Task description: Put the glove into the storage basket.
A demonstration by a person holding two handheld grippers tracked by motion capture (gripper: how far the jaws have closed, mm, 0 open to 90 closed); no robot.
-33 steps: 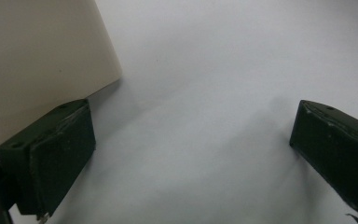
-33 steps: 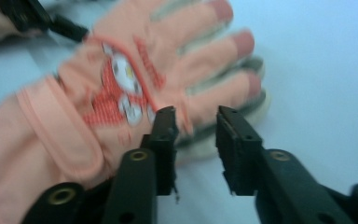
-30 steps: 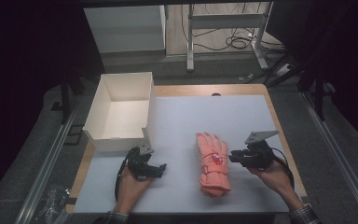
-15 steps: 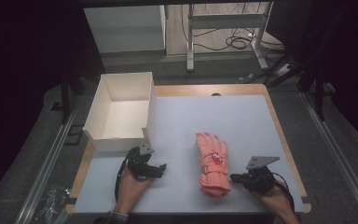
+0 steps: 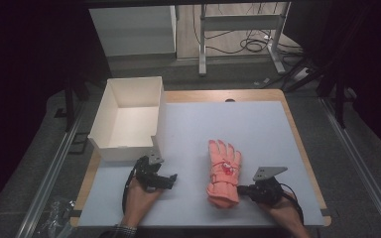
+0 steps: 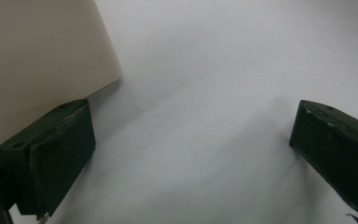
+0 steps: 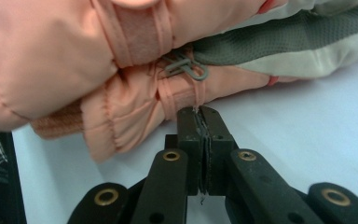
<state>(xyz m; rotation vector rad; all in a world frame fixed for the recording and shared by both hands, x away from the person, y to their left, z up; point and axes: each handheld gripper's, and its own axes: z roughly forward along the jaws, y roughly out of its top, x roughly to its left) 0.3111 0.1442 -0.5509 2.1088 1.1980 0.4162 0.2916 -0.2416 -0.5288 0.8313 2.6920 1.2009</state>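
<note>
The glove (image 5: 223,173) is pinched at its cuff by the right gripper's (image 7: 203,111) closed jaws; the left gripper's (image 6: 191,140) jaws are held apart; the box (image 5: 110,114) is not yet filled.

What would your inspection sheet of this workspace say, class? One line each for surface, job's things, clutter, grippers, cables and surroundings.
Surface: white mat on a wooden table.
Job's things: pink glove lying flat; open white box, nothing inside.
Clutter: nothing seen.
Grippers: left gripper open beside the box; right gripper shut, tips at the glove's cuff edge; whether they pinch fabric, unclear.
Cables: one trails from each gripper; more on the floor behind.
Surroundings: dark room, metal frame legs.
</note>
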